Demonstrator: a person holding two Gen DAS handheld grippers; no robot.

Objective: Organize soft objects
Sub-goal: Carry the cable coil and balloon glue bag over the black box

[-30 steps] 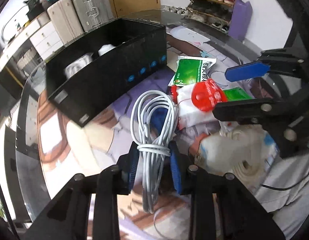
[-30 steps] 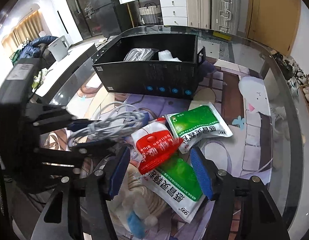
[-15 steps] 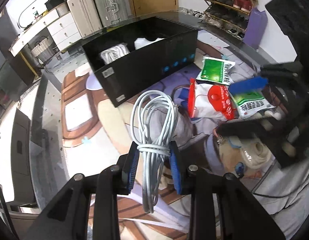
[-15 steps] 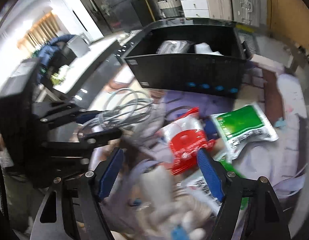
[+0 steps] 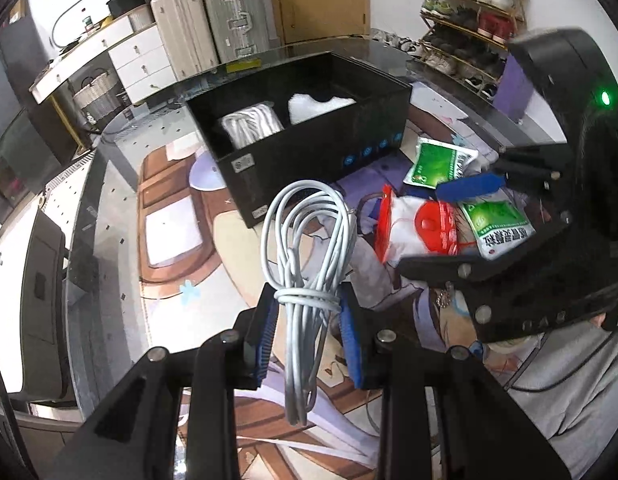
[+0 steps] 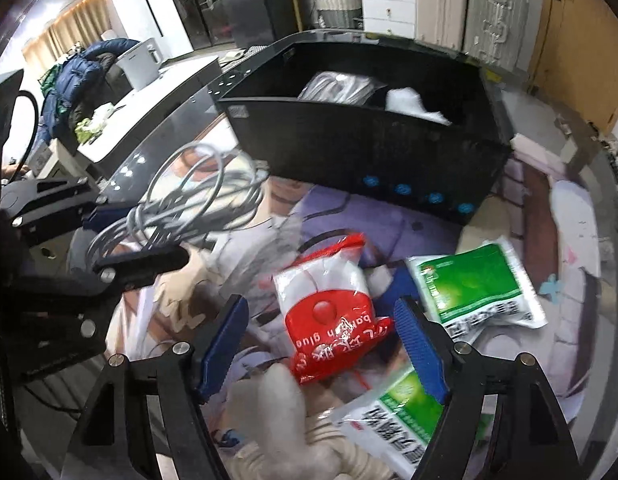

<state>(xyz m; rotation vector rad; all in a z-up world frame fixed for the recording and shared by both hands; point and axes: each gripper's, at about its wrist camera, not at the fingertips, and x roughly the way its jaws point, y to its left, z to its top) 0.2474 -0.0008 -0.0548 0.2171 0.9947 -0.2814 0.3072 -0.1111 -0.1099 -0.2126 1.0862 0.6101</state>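
Note:
My left gripper (image 5: 309, 340) is shut on a coiled grey cable (image 5: 309, 248) and holds it above the table, short of the black divided box (image 5: 309, 148). The cable also shows in the right wrist view (image 6: 181, 208). The box (image 6: 369, 148) holds a bagged white cable (image 5: 249, 124) in one compartment and a white soft item (image 5: 321, 106) in the other. My right gripper (image 6: 321, 344) is open above a red-and-white pouch (image 6: 329, 316), with green sachets (image 6: 477, 288) to its right. A white cloth bundle (image 6: 285, 420) lies below it.
The glass table (image 5: 121, 216) has a printed mat under it. Another green sachet (image 5: 497, 228) lies by the right gripper body (image 5: 549, 240). Suitcases (image 5: 213, 16), a white dresser and a shoe rack (image 5: 469, 8) stand beyond the table.
My left gripper has lifted and drawn back with the cable, so the box now looks farther away. My right gripper has risen a little over the red pouch and stays open.

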